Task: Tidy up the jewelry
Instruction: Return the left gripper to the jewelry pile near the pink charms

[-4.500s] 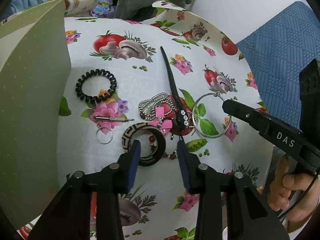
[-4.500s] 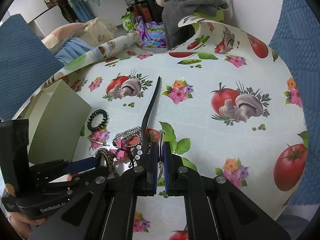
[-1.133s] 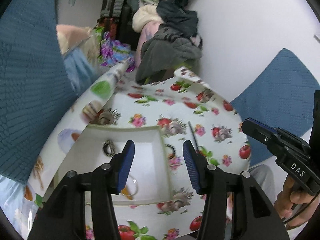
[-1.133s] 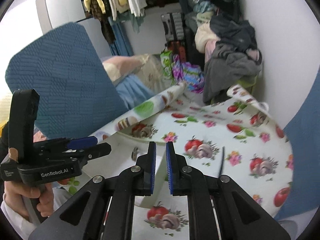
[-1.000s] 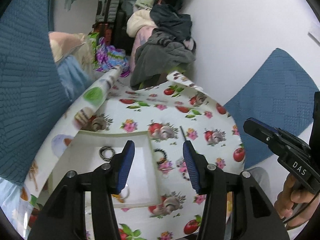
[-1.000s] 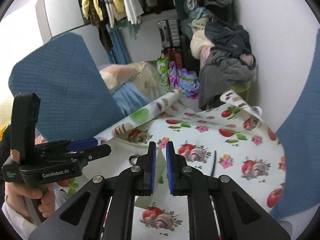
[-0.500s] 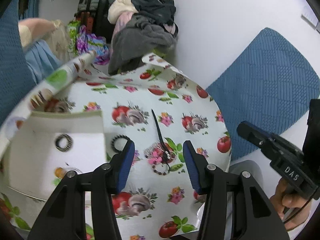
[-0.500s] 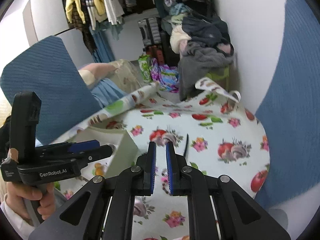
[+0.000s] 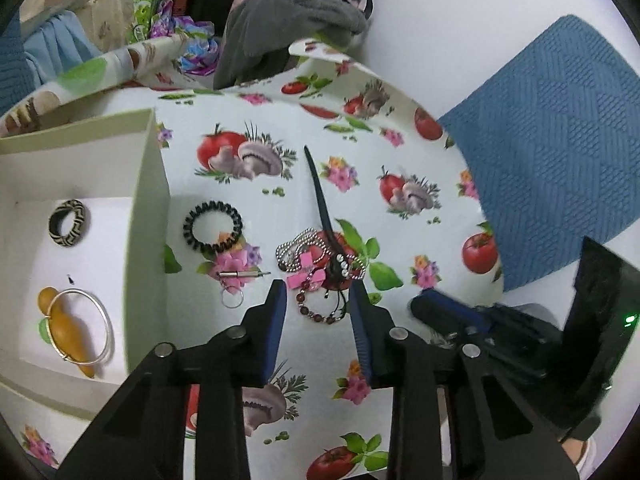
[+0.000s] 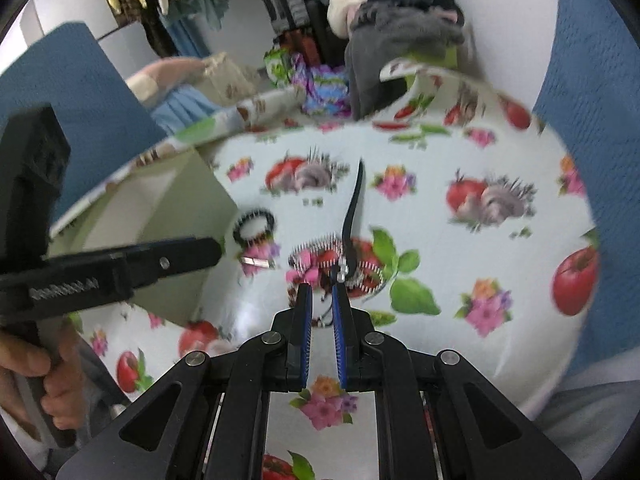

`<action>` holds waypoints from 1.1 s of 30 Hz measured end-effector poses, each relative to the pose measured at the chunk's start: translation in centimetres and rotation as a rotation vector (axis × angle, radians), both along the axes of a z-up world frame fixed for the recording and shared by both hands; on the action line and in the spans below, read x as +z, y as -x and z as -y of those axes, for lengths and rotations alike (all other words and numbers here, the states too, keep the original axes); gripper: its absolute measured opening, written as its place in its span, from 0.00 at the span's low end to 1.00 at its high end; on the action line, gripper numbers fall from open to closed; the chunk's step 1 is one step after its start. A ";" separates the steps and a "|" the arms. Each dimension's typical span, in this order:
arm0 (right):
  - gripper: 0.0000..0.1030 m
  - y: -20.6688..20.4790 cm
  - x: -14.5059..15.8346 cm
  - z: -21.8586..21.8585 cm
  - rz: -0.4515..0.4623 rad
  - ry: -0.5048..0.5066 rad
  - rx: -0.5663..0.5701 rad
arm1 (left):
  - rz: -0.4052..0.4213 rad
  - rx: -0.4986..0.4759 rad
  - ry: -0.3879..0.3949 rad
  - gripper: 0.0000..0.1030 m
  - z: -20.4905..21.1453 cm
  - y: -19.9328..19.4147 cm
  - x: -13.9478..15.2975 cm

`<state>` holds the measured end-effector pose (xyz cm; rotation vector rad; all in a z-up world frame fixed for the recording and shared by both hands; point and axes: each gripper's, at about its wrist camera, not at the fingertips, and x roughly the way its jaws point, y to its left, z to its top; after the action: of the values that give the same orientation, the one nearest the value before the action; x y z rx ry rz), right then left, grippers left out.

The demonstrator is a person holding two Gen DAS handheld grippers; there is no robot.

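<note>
My left gripper (image 9: 318, 292) is open and empty above a jewelry pile: a red bead bracelet (image 9: 320, 310), a silver ball chain (image 9: 294, 250), pink squares (image 9: 306, 270) and a long black hair clip (image 9: 322, 204). A black coil hair tie (image 9: 212, 226) and a small screwdriver keyring (image 9: 238, 276) lie left of the pile. The cream box (image 9: 148, 184) at left holds a patterned bangle (image 9: 68, 222) and a silver hoop bangle (image 9: 86, 326). My right gripper (image 10: 320, 290) stands slightly open and empty just before the pile (image 10: 336, 266), in a blurred view.
The round table has a tomato-and-mushroom cloth (image 9: 400, 200). Blue cushions (image 9: 560, 140) stand right and left. Clothes (image 9: 292, 12) pile up behind the table. The left gripper's body (image 10: 112, 272) crosses the right wrist view beside the box (image 10: 168, 208).
Both grippers have dropped from high above the table down to the jewelry pile. The patterned bangle and silver hoop bangle, on the table 4.5 s ago, now lie in the box.
</note>
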<state>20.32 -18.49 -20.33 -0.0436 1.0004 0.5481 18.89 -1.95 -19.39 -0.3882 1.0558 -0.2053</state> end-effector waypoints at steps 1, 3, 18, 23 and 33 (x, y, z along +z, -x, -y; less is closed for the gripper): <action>0.09 -0.2 -0.7 -0.2 -0.015 0.002 0.008 | -0.005 -0.003 -0.001 0.29 0.0 -0.1 -0.3; 0.09 -0.5 -1.9 -0.7 -0.035 0.009 0.025 | -0.017 -0.001 -0.005 0.25 0.0 -0.4 -0.9; 0.19 -2.4 -6.4 -3.1 -0.066 0.140 0.098 | -0.055 0.027 -0.001 0.20 -0.2 -1.3 -3.1; 0.19 -2.3 -7.5 -3.7 -0.039 0.188 0.118 | -0.063 0.021 -0.009 0.20 0.2 -1.7 -3.6; 0.00 -1.7 -7.6 -4.4 -0.001 0.200 0.154 | -0.080 0.025 -0.011 0.20 0.5 -1.9 -4.4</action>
<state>22.05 -14.06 -27.92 -0.3000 1.0558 0.5867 20.80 -2.48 -23.84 -0.4024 1.1297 -0.1626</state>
